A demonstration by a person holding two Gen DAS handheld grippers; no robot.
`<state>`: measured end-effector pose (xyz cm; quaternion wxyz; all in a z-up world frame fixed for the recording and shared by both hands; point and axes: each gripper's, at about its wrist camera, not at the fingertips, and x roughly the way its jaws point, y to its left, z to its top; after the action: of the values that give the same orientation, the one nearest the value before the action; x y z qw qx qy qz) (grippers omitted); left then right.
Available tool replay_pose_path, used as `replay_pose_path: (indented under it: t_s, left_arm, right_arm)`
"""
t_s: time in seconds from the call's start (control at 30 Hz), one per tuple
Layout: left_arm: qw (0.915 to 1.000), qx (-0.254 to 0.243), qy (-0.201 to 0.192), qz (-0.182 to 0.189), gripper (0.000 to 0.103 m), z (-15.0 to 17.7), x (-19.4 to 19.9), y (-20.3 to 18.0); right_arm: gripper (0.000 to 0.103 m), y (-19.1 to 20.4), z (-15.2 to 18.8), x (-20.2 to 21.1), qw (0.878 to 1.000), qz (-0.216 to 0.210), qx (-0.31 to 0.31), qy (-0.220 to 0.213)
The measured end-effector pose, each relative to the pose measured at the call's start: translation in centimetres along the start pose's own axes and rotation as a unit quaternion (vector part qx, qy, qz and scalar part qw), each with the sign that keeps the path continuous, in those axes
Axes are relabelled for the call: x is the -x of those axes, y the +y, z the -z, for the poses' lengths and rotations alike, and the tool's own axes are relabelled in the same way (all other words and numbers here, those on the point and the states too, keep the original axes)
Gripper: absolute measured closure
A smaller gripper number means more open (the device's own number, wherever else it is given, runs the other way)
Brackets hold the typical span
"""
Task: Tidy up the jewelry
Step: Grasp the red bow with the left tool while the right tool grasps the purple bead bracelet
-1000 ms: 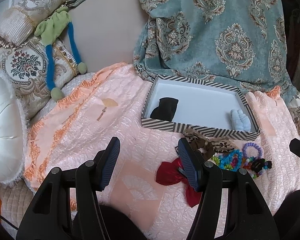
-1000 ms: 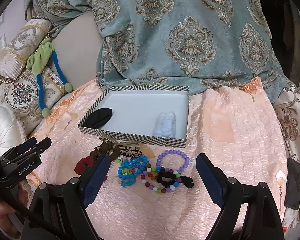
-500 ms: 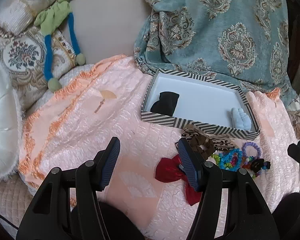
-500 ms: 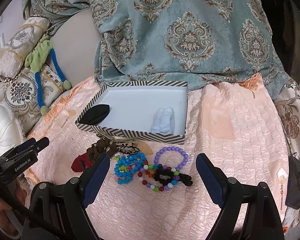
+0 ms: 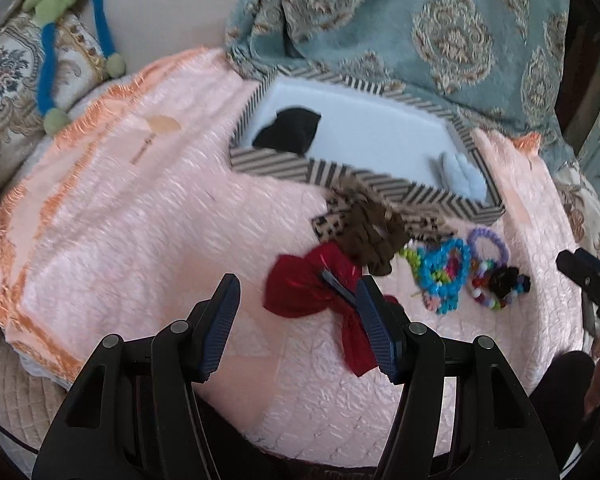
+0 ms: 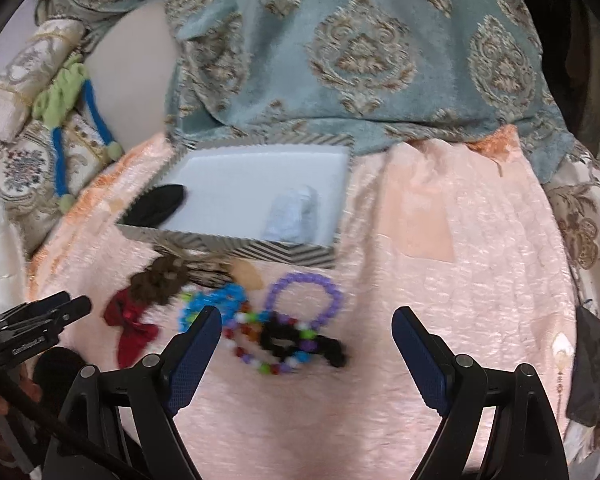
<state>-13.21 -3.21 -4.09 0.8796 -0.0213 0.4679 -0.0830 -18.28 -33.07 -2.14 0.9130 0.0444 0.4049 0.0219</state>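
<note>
both the left gripper (image 5: 296,320) and right gripper (image 6: 306,350) hang spread wide and empty over the loose pile at 6 o'clock of the striped box (image 6: 260,248): red bow (image 5: 312,284), brown scrunchie (image 5: 374,236), blue bead bracelet (image 5: 446,276), purple bead bracelet (image 6: 306,296), black hair tie (image 6: 296,340). risk, as i judge it: the bracelets overlap, so one pinch may drag a neighbour along or snag a strand, and the soft quilted pink blanket (image 6: 440,300) could bunch into the jaws. setting is a sofa, teal damask throw (image 6: 360,52) at 12 o'clock, embroidered cushion (image 5: 4,72) at 10.
</note>
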Motion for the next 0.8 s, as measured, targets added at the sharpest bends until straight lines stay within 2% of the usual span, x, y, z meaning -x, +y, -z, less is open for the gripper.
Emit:
replay_pose_path:
  t_s: [0.23,0.3,0.43,0.53,0.57,0.63,0.67,0.7,0.8]
  left_arm:
    - [0.9989,0.019,0.039,0.019,0.043,0.1,-2.8,-0.7]
    - [0.9986,0.023,0.044,0.019,0.043,0.0,-3.5,-0.9]
    - [0.9981,0.025,0.053,0.017,0.043,-0.3,-4.7,-1.3]
    - [0.9978,0.026,0.060,0.011,0.043,-0.3,-5.7,-1.4]
    - [0.9978,0.026,0.060,0.011,0.043,-0.4,-5.9,-1.4]
    - [0.9983,0.021,0.053,0.009,0.043,-0.6,-6.1,-1.5]
    - [0.9985,0.017,0.051,0.009,0.043,-0.6,-6.2,-1.6]
    - [0.9986,0.014,0.050,0.008,0.044,-0.6,-6.3,-1.7]
    - [0.9989,0.004,0.046,0.011,0.073,-0.5,-6.4,-1.9]
  right_arm:
    - [0.034,-2.8,0.6,-2.6,0.999,-0.003,-0.028,0.033]
    - [0.044,-2.9,0.2,-3.9,0.999,-0.002,-0.022,0.041]
    - [0.047,-2.5,-1.1,-6.5,0.998,-0.003,-0.001,0.059]
    - [0.060,-1.9,-1.6,-9.4,0.996,0.000,0.029,0.084]
    - [0.070,-1.9,-1.6,-10.1,0.996,0.001,0.030,0.089]
    - [0.076,-2.1,-1.4,-11.2,0.996,-0.002,0.031,0.087]
    - [0.089,-2.0,-1.4,-11.1,0.996,-0.001,0.037,0.078]
    - [0.094,-1.9,-1.5,-11.1,0.996,-0.001,0.042,0.078]
    - [0.094,-2.0,-1.7,-10.0,0.997,-0.008,0.038,0.064]
